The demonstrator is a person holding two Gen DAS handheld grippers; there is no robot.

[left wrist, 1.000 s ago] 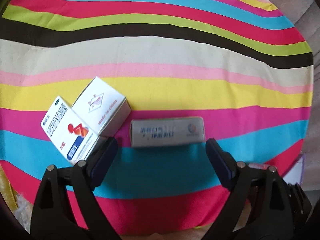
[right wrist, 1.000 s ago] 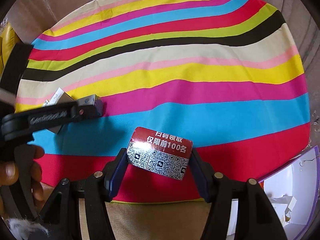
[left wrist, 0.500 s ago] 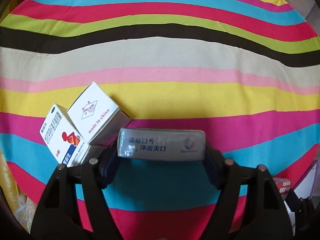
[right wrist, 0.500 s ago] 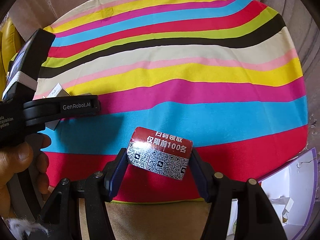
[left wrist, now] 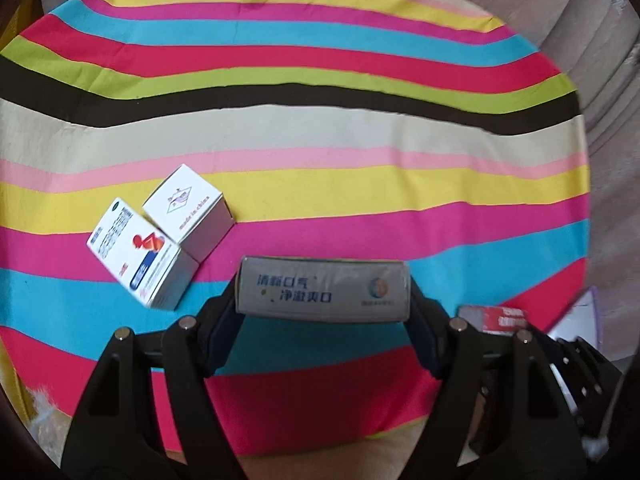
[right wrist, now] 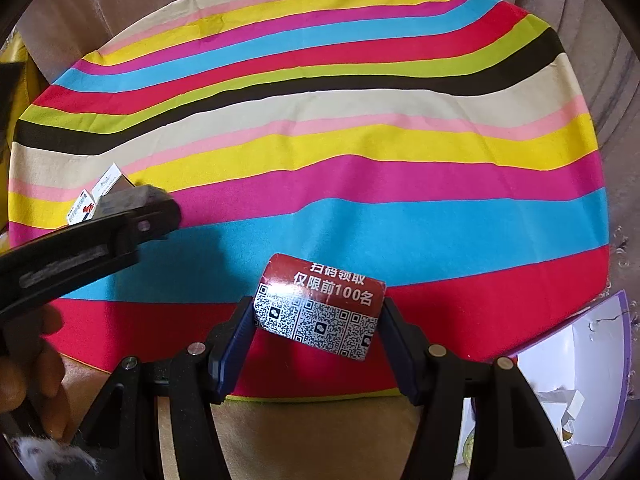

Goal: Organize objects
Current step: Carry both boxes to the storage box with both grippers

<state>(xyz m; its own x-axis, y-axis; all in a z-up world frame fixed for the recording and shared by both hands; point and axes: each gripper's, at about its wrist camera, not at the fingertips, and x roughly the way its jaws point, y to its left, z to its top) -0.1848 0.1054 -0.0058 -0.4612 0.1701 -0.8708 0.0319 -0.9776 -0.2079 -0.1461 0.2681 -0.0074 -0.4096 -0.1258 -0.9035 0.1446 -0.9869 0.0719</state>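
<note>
My left gripper (left wrist: pixel 323 312) is shut on a long grey box (left wrist: pixel 322 290) with blue Chinese print, held above the striped cloth (left wrist: pixel 320 140). Two small boxes sit on the cloth to its left: a white "made in china" box (left wrist: pixel 188 208) and a white box with a red figure (left wrist: pixel 140 254), touching each other. My right gripper (right wrist: pixel 318 340) is shut on a red box with QR codes (right wrist: pixel 320 306), held over the cloth's near edge. That red box also shows at the right of the left wrist view (left wrist: pixel 494 318).
The striped cloth (right wrist: pixel 340 152) covers a round table with brown fabric behind. A white and purple open carton (right wrist: pixel 576 372) stands low at the right. The left gripper arm (right wrist: pixel 80 244) and a hand cross the left of the right wrist view.
My left gripper closed on the grey box and lifted it off the cloth, pulling back and up. The right gripper kept hold of the red box with little movement.
</note>
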